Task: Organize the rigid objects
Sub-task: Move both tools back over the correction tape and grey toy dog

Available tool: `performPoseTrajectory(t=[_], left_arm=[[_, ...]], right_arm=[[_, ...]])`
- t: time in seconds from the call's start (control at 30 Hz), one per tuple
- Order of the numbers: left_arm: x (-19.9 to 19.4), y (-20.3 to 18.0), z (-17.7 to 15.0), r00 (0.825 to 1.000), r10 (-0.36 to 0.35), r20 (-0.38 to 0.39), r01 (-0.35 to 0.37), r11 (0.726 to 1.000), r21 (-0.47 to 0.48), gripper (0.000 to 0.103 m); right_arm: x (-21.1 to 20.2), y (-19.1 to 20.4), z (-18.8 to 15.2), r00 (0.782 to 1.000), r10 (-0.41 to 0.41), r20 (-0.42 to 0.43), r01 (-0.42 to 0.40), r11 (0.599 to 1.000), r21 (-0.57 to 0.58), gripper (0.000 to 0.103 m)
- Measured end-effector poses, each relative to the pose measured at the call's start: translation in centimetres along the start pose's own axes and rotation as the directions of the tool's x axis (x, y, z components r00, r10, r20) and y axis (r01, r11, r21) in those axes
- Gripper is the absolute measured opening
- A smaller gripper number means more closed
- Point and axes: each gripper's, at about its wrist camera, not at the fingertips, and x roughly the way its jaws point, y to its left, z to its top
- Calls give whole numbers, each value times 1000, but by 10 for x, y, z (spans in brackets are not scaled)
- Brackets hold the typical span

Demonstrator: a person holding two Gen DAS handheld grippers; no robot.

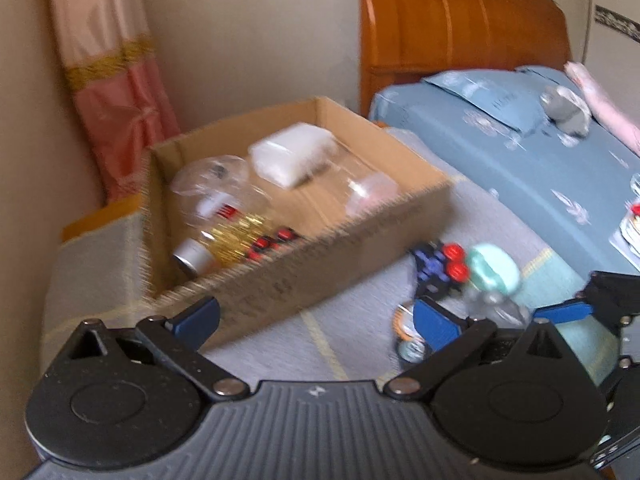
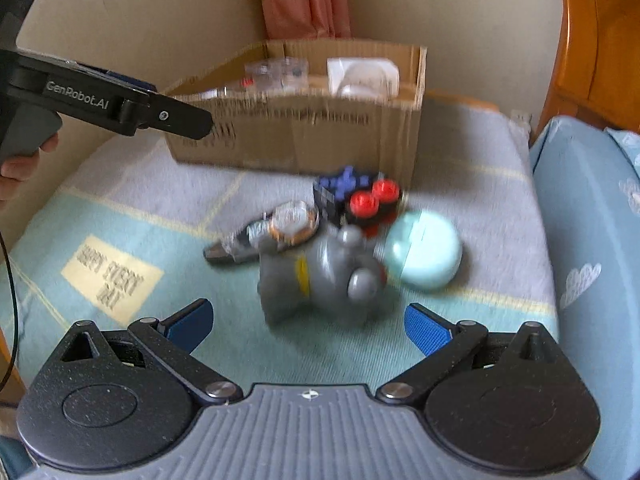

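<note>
My right gripper (image 2: 308, 324) is open and hangs low over the blanket. A grey toy figure (image 2: 320, 280) lies on its side just ahead of the fingertips, not touched. Beside the figure are a mint round case (image 2: 424, 256), a blue and red block toy (image 2: 356, 196) and a wristwatch (image 2: 288, 224). My left gripper (image 1: 316, 320) is open and empty, in front of the near wall of a cardboard box (image 1: 320, 276). The box holds a clear bottle with gold filling (image 1: 224, 220), a white container (image 1: 292, 152) and a clear cup (image 1: 368, 188). The blur hides fine detail.
The striped blanket (image 2: 120, 216) covers a low surface in the corner by the beige wall and a pink curtain (image 1: 120, 112). A blue bed (image 1: 520, 160) with a wooden headboard (image 1: 460, 20) rises at the right. A person's hand (image 2: 20, 168) holds the left gripper (image 2: 188, 122).
</note>
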Motion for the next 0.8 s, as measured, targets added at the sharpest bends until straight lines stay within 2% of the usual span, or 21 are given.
performPoseTrajectory(t=[0.1,0.3,0.37,0.47,0.67,0.77,0.8], left_arm=[[10,-14,-5,999,-25,-30,25,1000,15,102],[34,-35,-10,995,-64,-77,67,997,39,102],[41,-40,-11,995,-49,-85,53,998,46,102],[46,-36,-13,995,-47,-86,50,998,28,102],[51,-23,-23,989,-52,-139,51,999,-8,102],[52,-28,-28,986,-64,-154,68,997,23,102],[54,-31,-29,986,-47,-157,54,998,42,103]], right_arm=[[4,2,-9,1000,6,-2,-6,1000,9,103],[6,15,-17,999,-49,-8,48,995,-93,103],[5,16,-19,999,-47,5,48,994,-97,103],[4,16,-21,999,-43,17,44,994,-103,103],[2,17,-21,999,-43,15,44,994,-104,103],[1,17,-23,999,-42,25,45,994,-104,103],[0,18,-24,999,-42,29,44,994,-104,103]])
